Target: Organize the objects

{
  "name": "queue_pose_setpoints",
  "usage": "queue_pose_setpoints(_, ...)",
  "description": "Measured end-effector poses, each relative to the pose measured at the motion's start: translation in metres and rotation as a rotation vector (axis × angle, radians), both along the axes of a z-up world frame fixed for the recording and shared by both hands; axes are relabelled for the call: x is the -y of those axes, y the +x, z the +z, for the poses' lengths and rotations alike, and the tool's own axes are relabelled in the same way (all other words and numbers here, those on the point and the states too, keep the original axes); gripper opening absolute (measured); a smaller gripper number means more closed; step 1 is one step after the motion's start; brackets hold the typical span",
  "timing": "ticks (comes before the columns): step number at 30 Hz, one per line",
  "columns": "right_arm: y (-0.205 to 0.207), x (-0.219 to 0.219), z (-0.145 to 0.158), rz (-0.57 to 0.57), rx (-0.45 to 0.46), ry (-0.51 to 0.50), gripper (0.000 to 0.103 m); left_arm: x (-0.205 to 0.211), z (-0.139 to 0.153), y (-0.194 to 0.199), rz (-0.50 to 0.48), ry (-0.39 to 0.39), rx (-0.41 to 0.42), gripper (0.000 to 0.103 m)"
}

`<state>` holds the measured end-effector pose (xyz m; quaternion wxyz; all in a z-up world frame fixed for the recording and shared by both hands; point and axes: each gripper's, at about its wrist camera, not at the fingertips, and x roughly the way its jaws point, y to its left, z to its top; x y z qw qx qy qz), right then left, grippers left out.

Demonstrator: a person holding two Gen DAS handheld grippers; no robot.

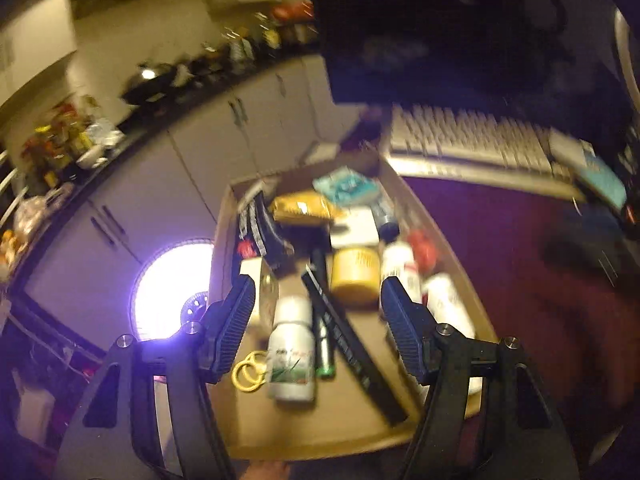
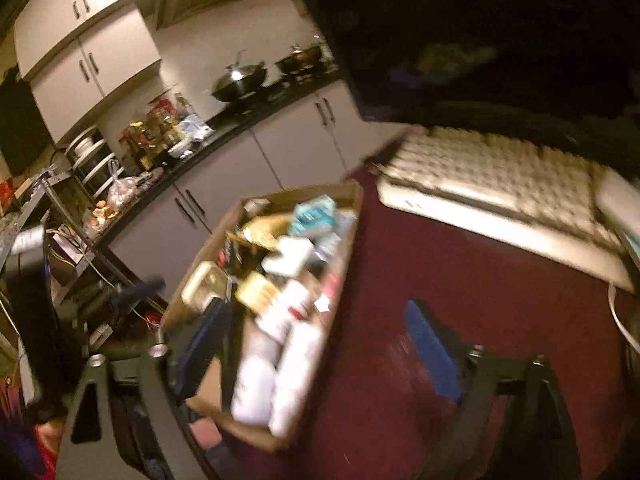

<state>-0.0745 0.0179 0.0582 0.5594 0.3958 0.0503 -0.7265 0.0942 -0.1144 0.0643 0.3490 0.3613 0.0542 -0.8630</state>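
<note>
Kitchen cabinets [image 2: 132,52] and a wok [image 2: 239,79] on the dark counter back a maroon tabletop [image 2: 480,280], where your two grippers work over a shallow cardboard box [image 1: 320,436]. Your left gripper [image 1: 320,328] hangs above the box with its jaws spread wide and nothing between them. Directly between its fingers lie a white bottle [image 1: 291,354] with a green label, a thin green-tipped tube [image 1: 325,344] and a long black bar [image 1: 352,348]; a pair of yellow rings [image 1: 249,372] sits beside the bottle. Farther in are a yellow jar [image 1: 355,276], white bottles [image 1: 400,268] with a red cap, a yellow pouch [image 1: 304,208] and a teal packet [image 1: 346,186]. Your right gripper [image 2: 320,344] is likewise open and empty, straddling the box's right wall, blurred white bottles [image 2: 280,372] just below it. A pale keyboard [image 2: 500,184] rests beyond, apart from the box.
</note>
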Motion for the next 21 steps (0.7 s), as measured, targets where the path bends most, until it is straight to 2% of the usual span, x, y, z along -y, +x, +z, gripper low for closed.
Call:
queue_pose_setpoints(3,0.005,-0.028,-0.006,0.000,0.018,0.018,0.103,-0.007,0.004,0.000,0.062,0.008,-0.082,0.068)
queue_pose_setpoints(4,0.009,-0.037,-0.008,0.003,0.007,0.038,0.103,-0.006,0.006,-0.001,0.099,0.020,-0.106,0.075)
queue_pose_setpoints(5,0.011,-0.043,-0.010,0.006,-0.006,0.049,0.103,-0.007,0.007,0.000,0.131,0.031,-0.120,0.079)
queue_pose_setpoints(8,0.024,-0.062,-0.012,0.004,-0.077,0.086,0.103,-0.008,0.005,0.010,0.251,0.061,-0.198,0.083)
queue_pose_setpoints(9,0.028,-0.066,-0.011,0.001,-0.103,0.094,0.103,-0.011,0.003,0.013,0.269,0.073,-0.218,0.089)
queue_pose_setpoints(10,0.032,-0.068,-0.007,-0.006,-0.119,0.082,0.103,-0.014,0.001,0.018,0.283,0.085,-0.239,0.089)
queue_pose_setpoints(16,0.074,-0.074,0.006,0.022,-0.298,0.047,0.103,-0.031,0.008,0.030,0.281,0.050,-0.249,0.089)
queue_pose_setpoints(19,0.079,-0.075,0.001,0.032,-0.306,0.049,0.103,-0.040,0.011,0.031,0.332,-0.025,-0.228,0.089)
queue_pose_setpoints(21,0.077,-0.076,-0.005,0.039,-0.271,0.054,0.103,-0.044,0.011,0.032,0.352,-0.036,-0.234,0.089)
